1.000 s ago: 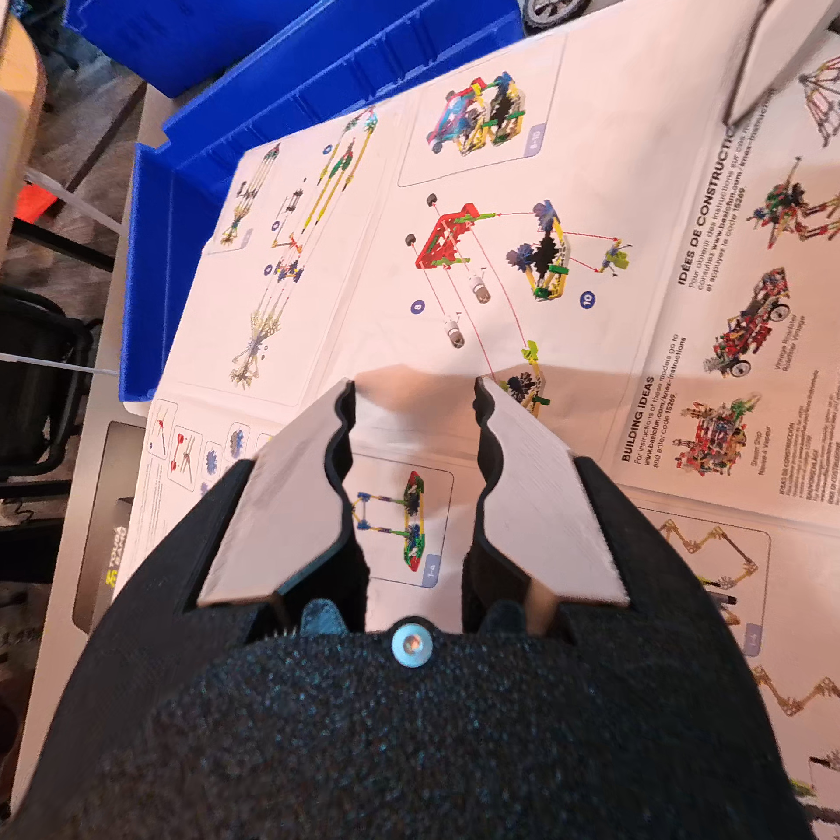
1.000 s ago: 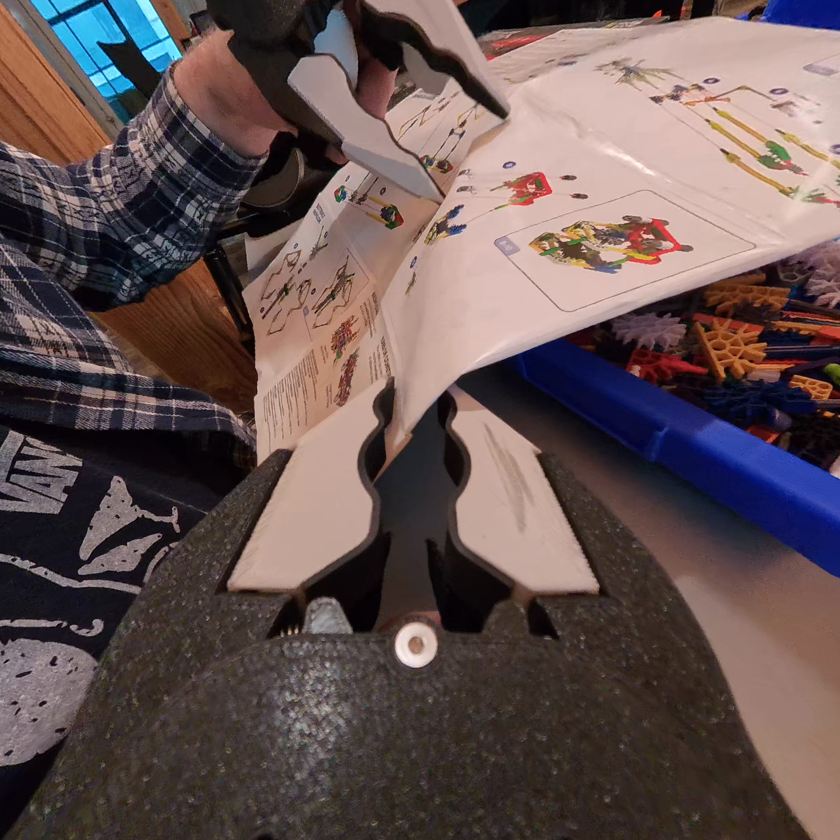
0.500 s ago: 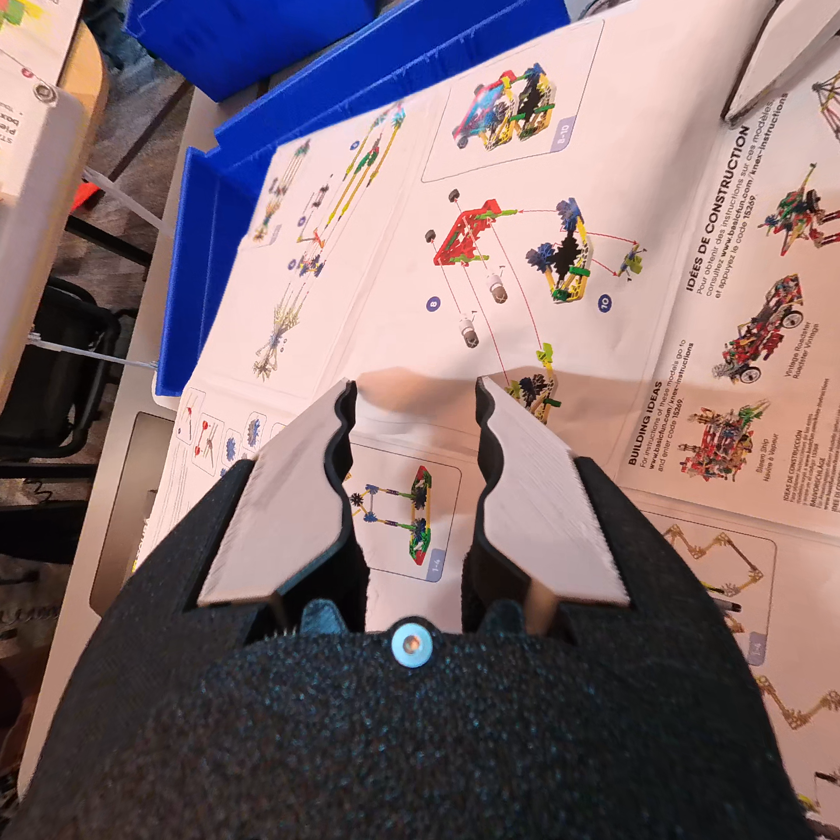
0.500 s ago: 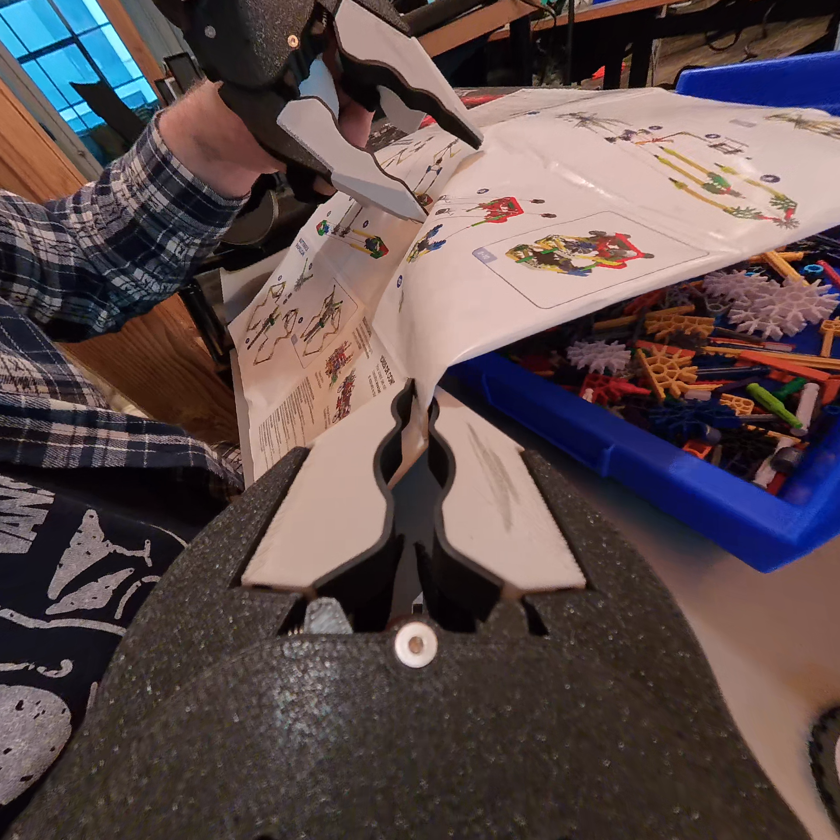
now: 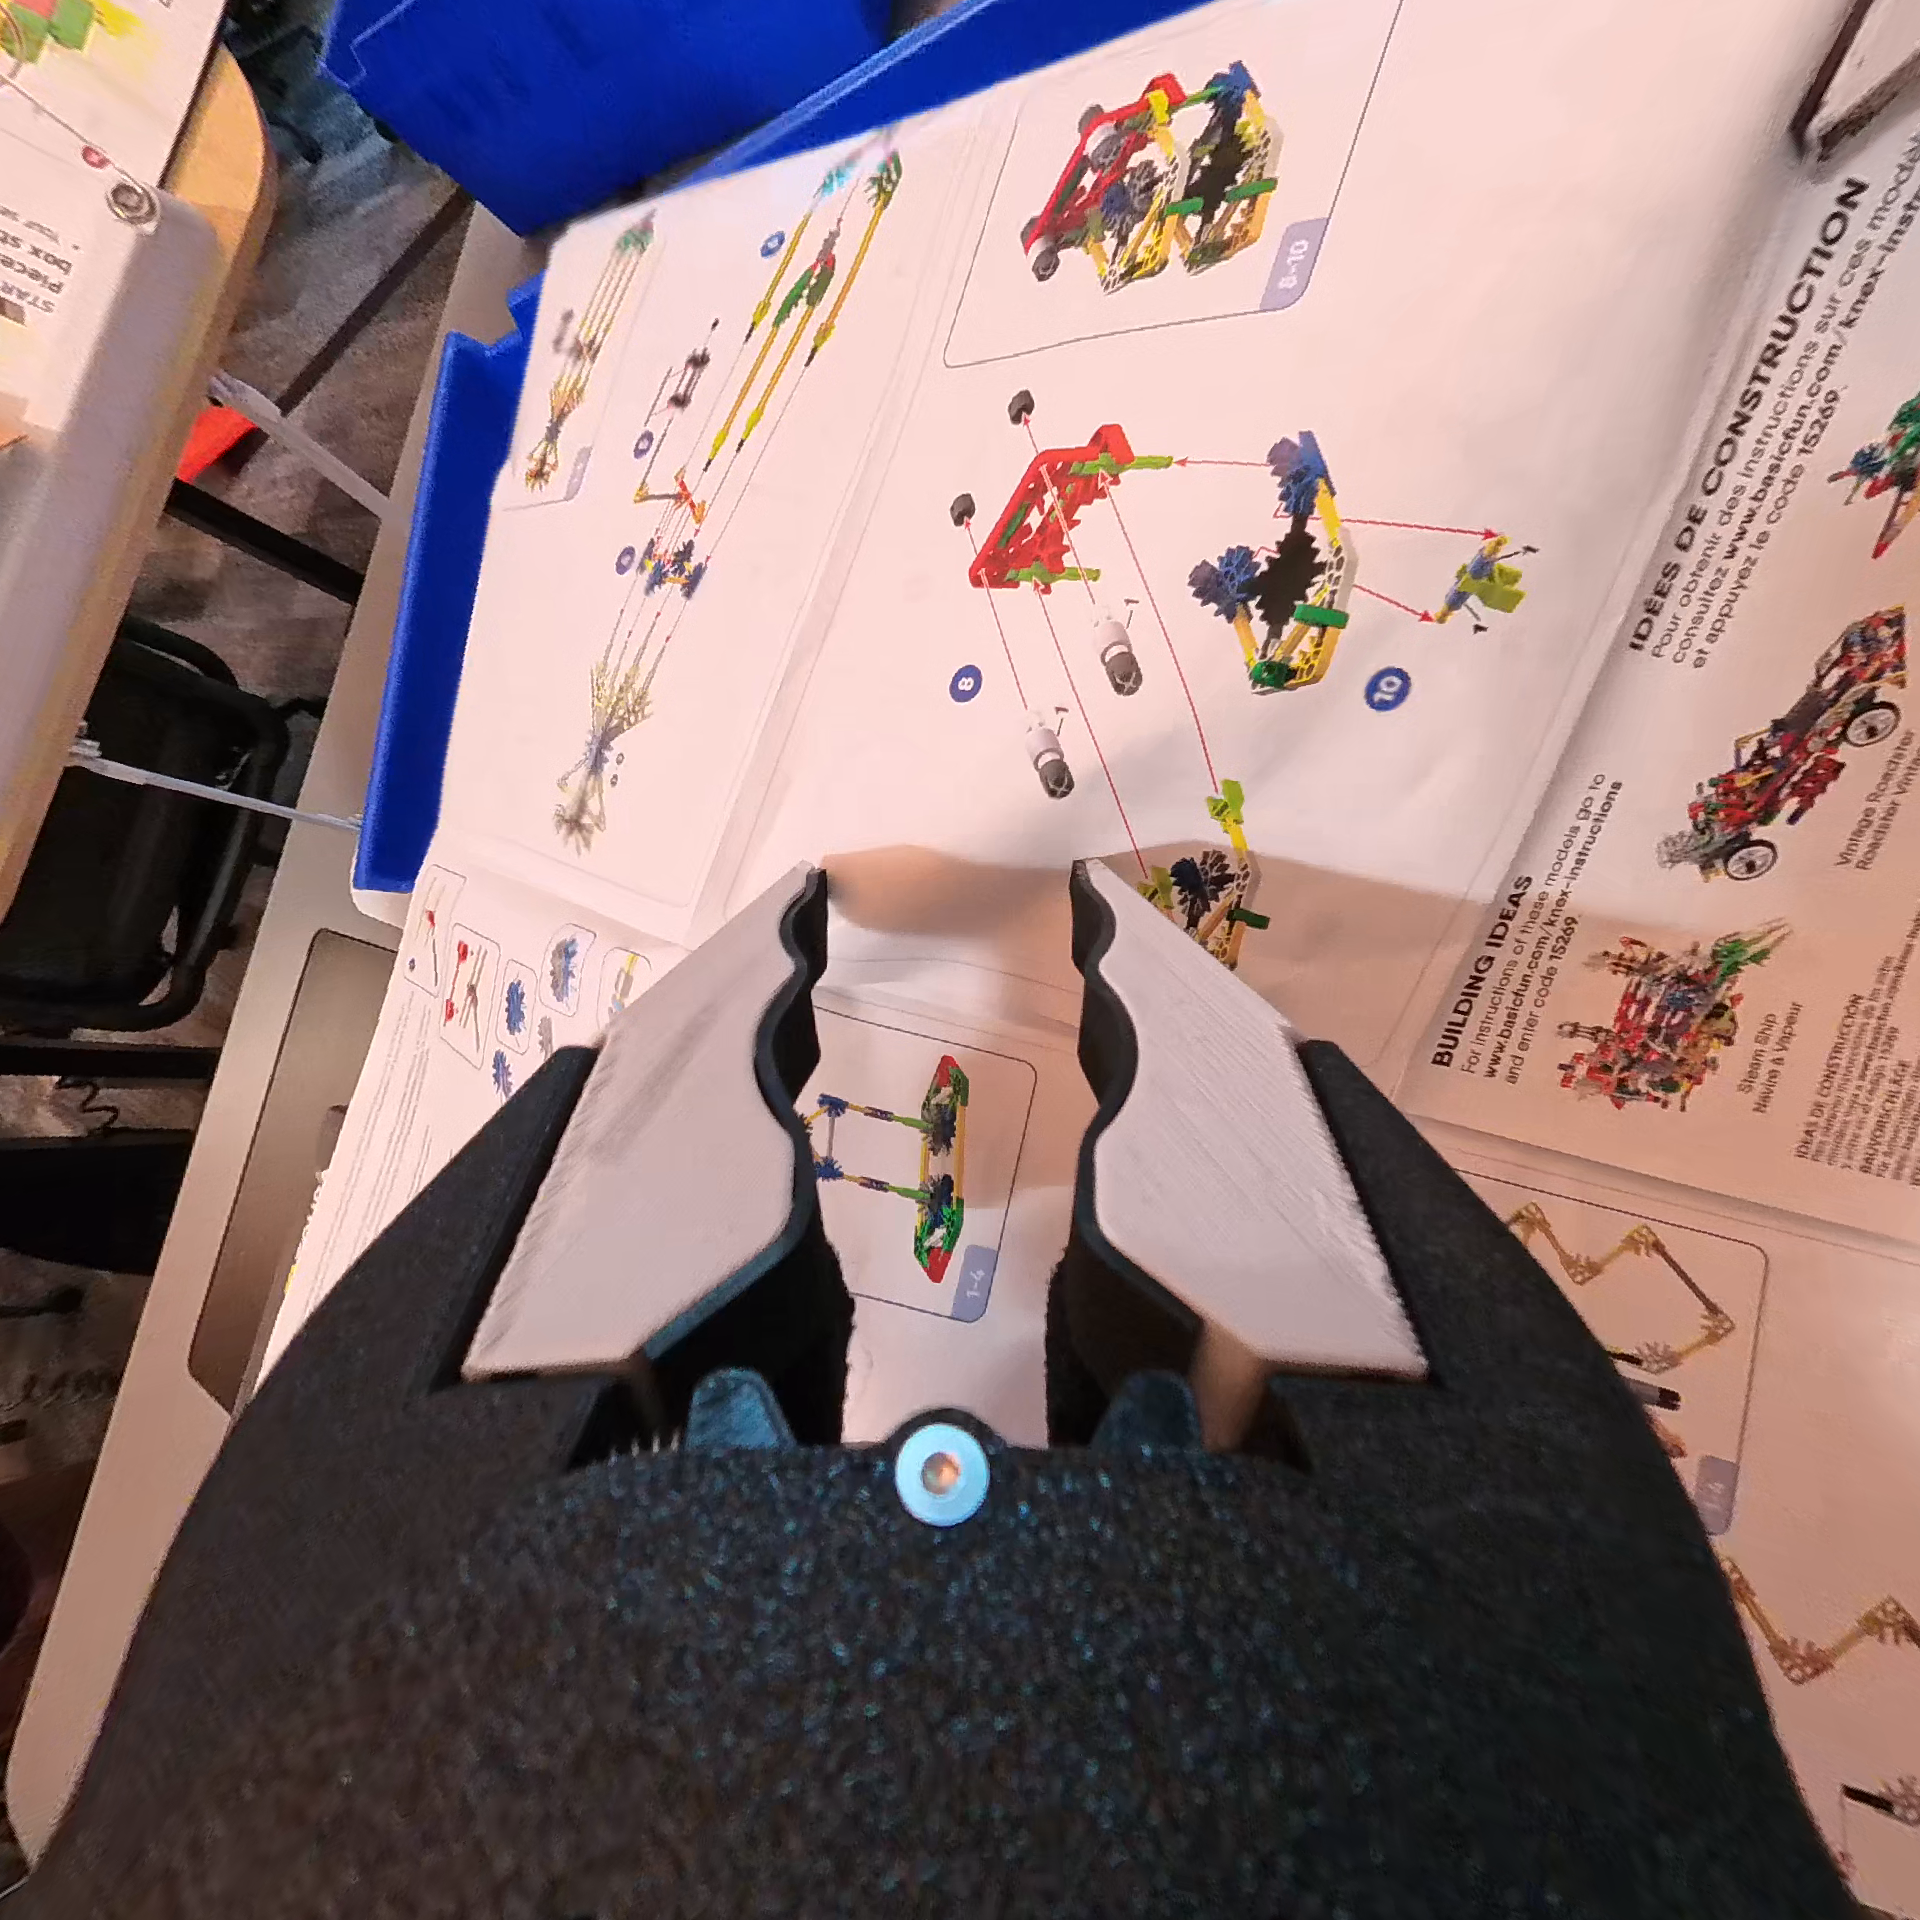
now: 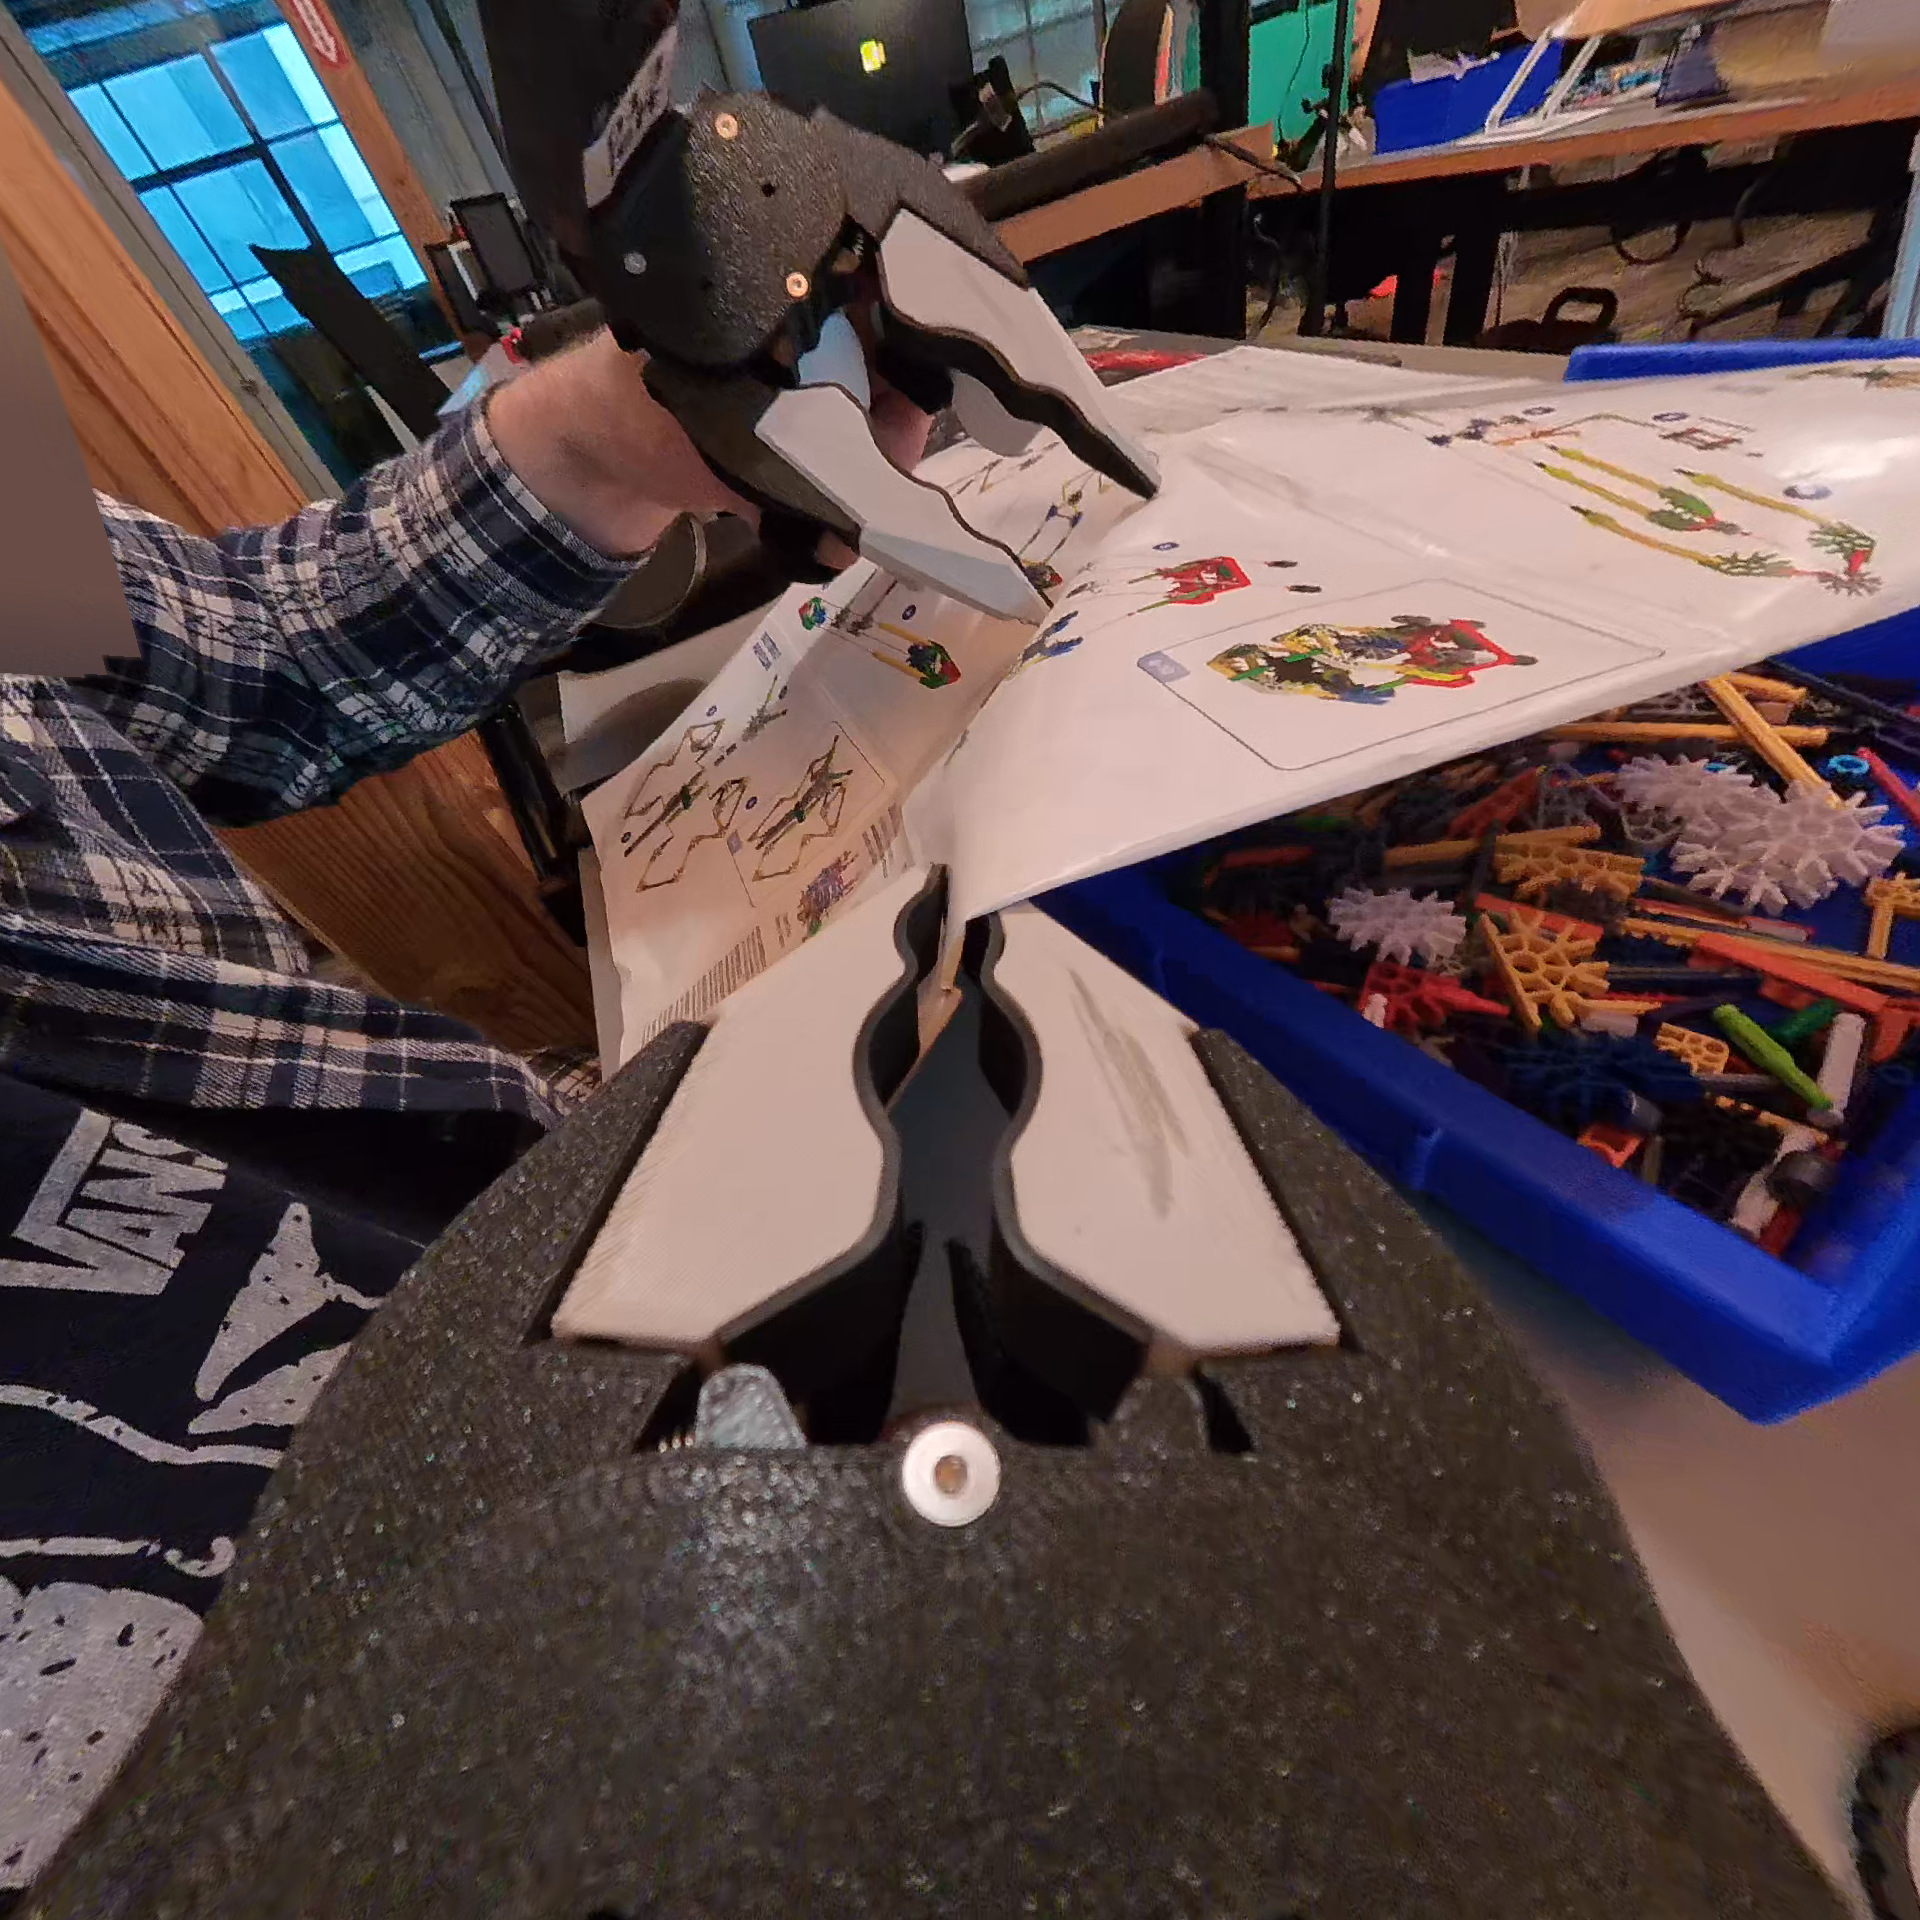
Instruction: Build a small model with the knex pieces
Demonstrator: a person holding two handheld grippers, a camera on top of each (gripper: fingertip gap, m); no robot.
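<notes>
- The bench point(image 6: 1714, 1538) carries everything you are working over; its pale top shows bare at the near right, beside the bin, and that is your freest room.
- The instruction sheet point(image 6: 1299, 499) is a large, thin, glossy folded paper. It lies draped over the blue bin point(image 6: 1455, 1143), one fold sagging off the bench edge toward your body. Judge it very light, limp and easy to crease or tear; it will flop wherever it is unsupported, so an edge or corner is the sensible hold.
- The blue bin is stiff plastic with a raised rim, heaped with loose construction pieces point(image 6: 1558, 935). The sheet rests on that rim, which could snag it.
- Your right gripper point(image 6: 951, 935) has its jaws pinched on the sheet's near corner at the fold, right beside the bin's corner.
- Your left gripper point(image 5: 945, 883) hovers low over the middle of the sheet, jaws apart and empty; whether the tips touch the paper I cannot tell.
- To your left the bench edge drops away toward dark furniture point(image 5: 135, 831), and a second blue bin point(image 5: 582, 94) sits beyond the sheet's far edge.
</notes>
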